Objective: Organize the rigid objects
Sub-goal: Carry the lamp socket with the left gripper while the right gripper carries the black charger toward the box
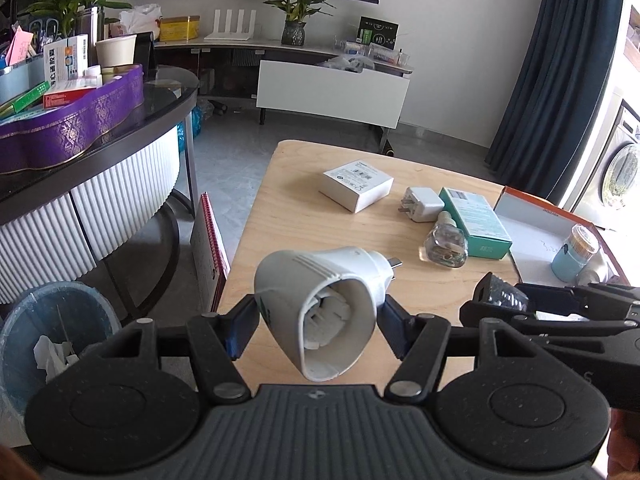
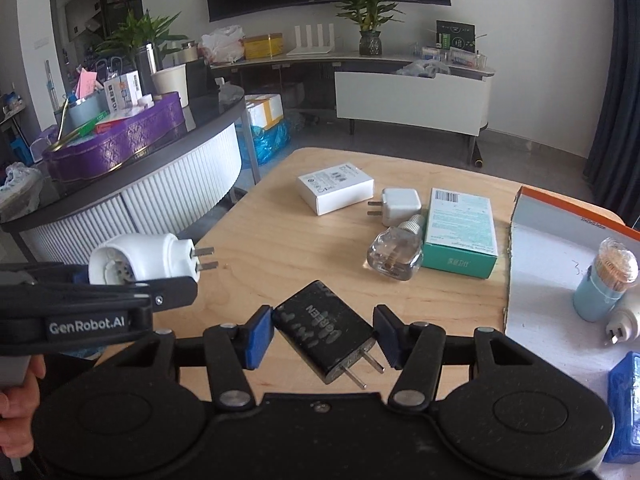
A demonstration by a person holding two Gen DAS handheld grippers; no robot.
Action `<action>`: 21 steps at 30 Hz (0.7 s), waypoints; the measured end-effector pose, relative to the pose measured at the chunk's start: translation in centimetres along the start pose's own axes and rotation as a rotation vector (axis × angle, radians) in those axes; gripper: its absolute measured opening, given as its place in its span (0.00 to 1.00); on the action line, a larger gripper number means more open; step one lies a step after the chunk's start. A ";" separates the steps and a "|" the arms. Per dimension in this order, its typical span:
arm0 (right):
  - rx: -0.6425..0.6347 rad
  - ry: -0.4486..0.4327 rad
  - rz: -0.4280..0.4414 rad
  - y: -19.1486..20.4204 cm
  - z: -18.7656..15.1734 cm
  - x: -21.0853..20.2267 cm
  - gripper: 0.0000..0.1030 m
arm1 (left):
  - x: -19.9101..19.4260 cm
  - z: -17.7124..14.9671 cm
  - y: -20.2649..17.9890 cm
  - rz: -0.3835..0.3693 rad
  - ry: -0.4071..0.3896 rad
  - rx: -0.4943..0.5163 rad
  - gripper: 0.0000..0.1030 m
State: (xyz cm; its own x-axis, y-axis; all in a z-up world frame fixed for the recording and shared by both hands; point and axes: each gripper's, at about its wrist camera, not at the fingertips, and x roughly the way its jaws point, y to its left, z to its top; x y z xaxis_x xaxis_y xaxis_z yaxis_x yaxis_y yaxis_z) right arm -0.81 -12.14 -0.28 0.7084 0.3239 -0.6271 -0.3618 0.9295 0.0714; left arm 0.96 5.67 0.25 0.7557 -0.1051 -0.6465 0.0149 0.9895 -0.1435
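Note:
My left gripper (image 1: 318, 322) is shut on a white plug-in heater (image 1: 320, 304) and holds it above the near left part of the wooden table (image 1: 296, 232); it also shows in the right wrist view (image 2: 144, 262). My right gripper (image 2: 324, 338) is shut on a black charger (image 2: 326, 330), prongs pointing toward the camera; it shows in the left wrist view (image 1: 498, 294). On the table lie a white box (image 2: 335, 191), a white charger (image 2: 398, 205), a glass bottle (image 2: 396, 254) and a green box (image 2: 460, 232).
An open orange-rimmed box (image 2: 560, 248) at the right holds a blue toothpick jar (image 2: 604, 284), a white plug (image 2: 622, 322) and a blue item (image 2: 626, 404). A dark counter with a purple tin (image 1: 76, 120) stands left. A bin (image 1: 52, 344) sits on the floor.

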 end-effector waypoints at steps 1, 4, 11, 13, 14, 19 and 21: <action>0.005 -0.009 -0.007 -0.1 0.1 -0.6 0.65 | -0.3 0.0 -0.2 -0.001 -0.004 0.001 0.63; 0.029 -0.026 -0.024 -0.5 0.2 -1.9 0.65 | -1.1 0.1 -1.0 -0.001 -0.015 0.006 0.63; 0.060 -0.053 -0.057 -2.0 -0.4 -5.2 0.65 | -2.5 0.0 -3.0 0.004 -0.037 0.013 0.63; 0.068 -0.063 -0.067 -2.4 -0.6 -6.1 0.65 | -2.8 -0.1 -3.6 -0.005 -0.038 0.011 0.63; 0.071 -0.067 -0.071 -2.6 -0.6 -6.5 0.65 | -3.0 -0.1 -3.9 -0.006 -0.041 0.014 0.63; 0.091 -0.083 -0.095 -3.6 -1.4 -8.4 0.65 | -3.7 -0.2 -5.3 -0.020 -0.053 0.029 0.63; 0.101 -0.088 -0.100 -4.1 -1.8 -9.0 0.65 | -3.9 -0.3 -5.9 -0.025 -0.057 0.036 0.63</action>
State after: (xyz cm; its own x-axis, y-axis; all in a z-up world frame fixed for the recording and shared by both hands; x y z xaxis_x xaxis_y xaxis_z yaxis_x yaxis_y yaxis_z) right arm -6.75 -19.13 3.67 0.7898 0.2387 -0.5650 -0.2267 0.9695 0.0926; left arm -2.29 0.26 3.34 0.7906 -0.1249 -0.5995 0.0566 0.9897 -0.1316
